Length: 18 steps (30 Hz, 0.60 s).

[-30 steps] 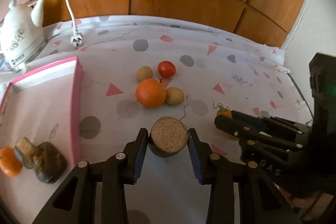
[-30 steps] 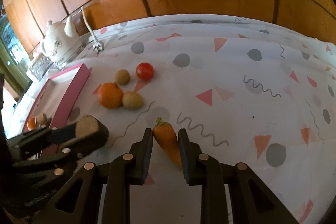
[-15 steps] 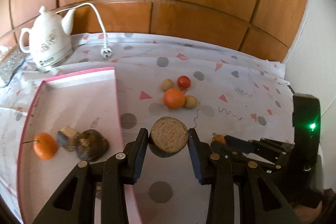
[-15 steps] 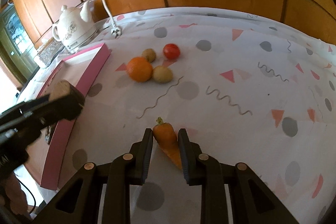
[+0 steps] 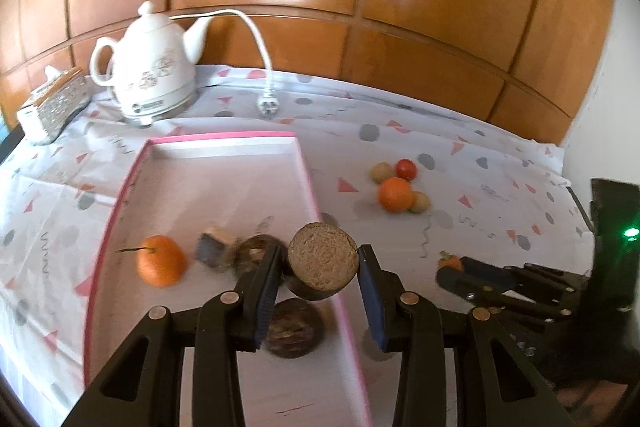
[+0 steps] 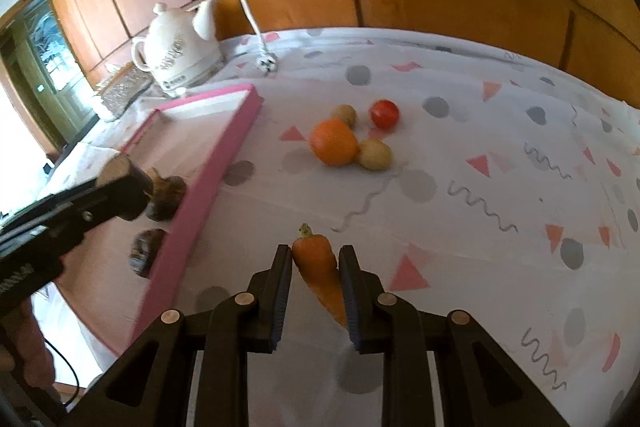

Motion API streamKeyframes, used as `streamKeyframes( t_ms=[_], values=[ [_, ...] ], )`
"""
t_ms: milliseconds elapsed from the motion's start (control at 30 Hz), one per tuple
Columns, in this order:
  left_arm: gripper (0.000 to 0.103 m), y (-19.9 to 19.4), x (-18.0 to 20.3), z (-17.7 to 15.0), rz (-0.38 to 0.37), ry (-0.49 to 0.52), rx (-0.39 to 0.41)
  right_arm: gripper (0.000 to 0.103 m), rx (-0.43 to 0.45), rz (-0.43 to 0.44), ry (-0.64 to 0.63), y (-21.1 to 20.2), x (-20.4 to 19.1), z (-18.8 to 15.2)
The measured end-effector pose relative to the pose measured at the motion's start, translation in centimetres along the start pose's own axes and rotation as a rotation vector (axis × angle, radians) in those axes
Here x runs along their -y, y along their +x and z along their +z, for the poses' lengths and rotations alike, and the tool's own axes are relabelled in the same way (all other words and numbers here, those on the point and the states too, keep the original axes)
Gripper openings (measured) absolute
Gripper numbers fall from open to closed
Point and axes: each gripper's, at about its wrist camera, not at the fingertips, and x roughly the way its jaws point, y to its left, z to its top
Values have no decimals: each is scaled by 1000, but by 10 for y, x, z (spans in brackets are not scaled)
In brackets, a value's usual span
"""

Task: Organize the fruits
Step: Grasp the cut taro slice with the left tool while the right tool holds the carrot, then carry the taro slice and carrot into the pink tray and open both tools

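My left gripper [image 5: 319,269] is shut on a round brown fruit with a cut tan face [image 5: 323,255], held above the right rim of the pink tray [image 5: 224,138]. In the tray lie a small orange [image 5: 161,260], a cut brown piece [image 5: 214,247] and dark brown fruits [image 5: 290,327]. My right gripper [image 6: 315,281] is shut on a carrot [image 6: 319,269], held above the cloth to the right of the tray [image 6: 216,163]. An orange [image 6: 334,142], a red tomato [image 6: 384,113] and two small tan fruits [image 6: 375,155] sit together on the cloth.
A white electric kettle [image 5: 150,73] with its cord and plug [image 5: 267,105] stands behind the tray. A silvery box [image 5: 54,103] is at the far left. Wooden panels back the table. The patterned cloth [image 6: 500,155] covers the table.
My left gripper has swung left with the brown fruit, from over the cloth to over the tray's right rim. My right gripper has risen and drawn back slightly with the carrot.
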Motion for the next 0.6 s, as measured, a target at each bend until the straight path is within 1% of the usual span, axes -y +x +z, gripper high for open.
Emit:
streamKeyframes(
  t_ms=[300, 467, 600],
  values=[
    [39, -12, -51, -8, 64, -93, 6, 24, 20, 103, -76, -9, -46, 13],
    [39, -19, -81, -15, 112, -157, 5, 24, 7, 175, -111, -9, -73, 14],
    [39, -21, -95, -20, 144, -183, 4, 24, -11, 230, -133, -3, -94, 17]
  ],
)
